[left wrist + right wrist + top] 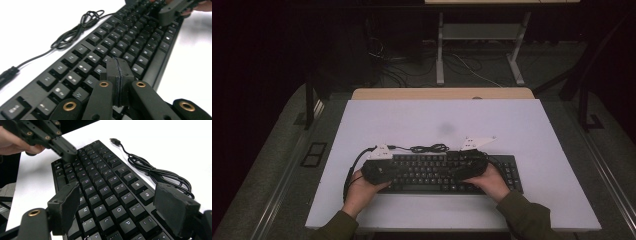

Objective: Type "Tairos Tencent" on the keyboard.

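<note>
Typing looks underway: the left gripper, jaws pressed together, pokes at a key on the black keyboard. Right gripper hovers wide and empty above the keys; how much remains I cannot tell.

Dim lab or office, white desk, floor cables, second desk frame

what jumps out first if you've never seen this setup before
A black keyboard lies near the front edge of the white table, with both hands holding grippers over it. The left gripper has its jaws pressed shut above the keys, while the right gripper hangs wide open. A coiled cable lies just behind the keyboard.
</note>
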The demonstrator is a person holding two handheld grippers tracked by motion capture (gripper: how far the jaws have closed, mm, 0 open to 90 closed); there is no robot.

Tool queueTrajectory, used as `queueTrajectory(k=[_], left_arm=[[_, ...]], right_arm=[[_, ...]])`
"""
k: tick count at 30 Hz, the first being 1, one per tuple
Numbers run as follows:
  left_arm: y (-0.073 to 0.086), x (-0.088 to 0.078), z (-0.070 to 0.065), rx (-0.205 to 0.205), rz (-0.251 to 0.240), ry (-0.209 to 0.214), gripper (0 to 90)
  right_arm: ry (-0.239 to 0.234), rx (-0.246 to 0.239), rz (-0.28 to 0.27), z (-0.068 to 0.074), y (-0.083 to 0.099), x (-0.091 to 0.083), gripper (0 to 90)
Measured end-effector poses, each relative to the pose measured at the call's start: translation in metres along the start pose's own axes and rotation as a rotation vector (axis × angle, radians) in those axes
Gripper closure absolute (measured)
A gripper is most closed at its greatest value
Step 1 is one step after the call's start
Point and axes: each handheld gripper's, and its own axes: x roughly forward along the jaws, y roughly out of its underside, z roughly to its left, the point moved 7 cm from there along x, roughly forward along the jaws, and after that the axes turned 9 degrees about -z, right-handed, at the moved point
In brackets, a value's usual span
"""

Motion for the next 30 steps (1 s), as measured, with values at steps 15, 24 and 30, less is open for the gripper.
queueTrajectory(k=[15, 24, 30], left_arm=[[-0.002, 0.003, 0.014, -0.013, -0.01, -0.031, 89.4], [-0.001, 0.007, 0.02, -0.024, -0.008, -0.042, 89.4], [0.002, 0.01, 0.022, -0.034, 0.001, -0.043, 89.4]], right_arm=[[0.001, -0.002, 0.001, 0.0, 0.001, 0.001, 20.8], [0.001, 0.0, 0.0, 0.0, 0.0, 0.001, 20.8], [0.001, 0.002, 0.0, 0.0, 0.0, 0.001, 20.8]])
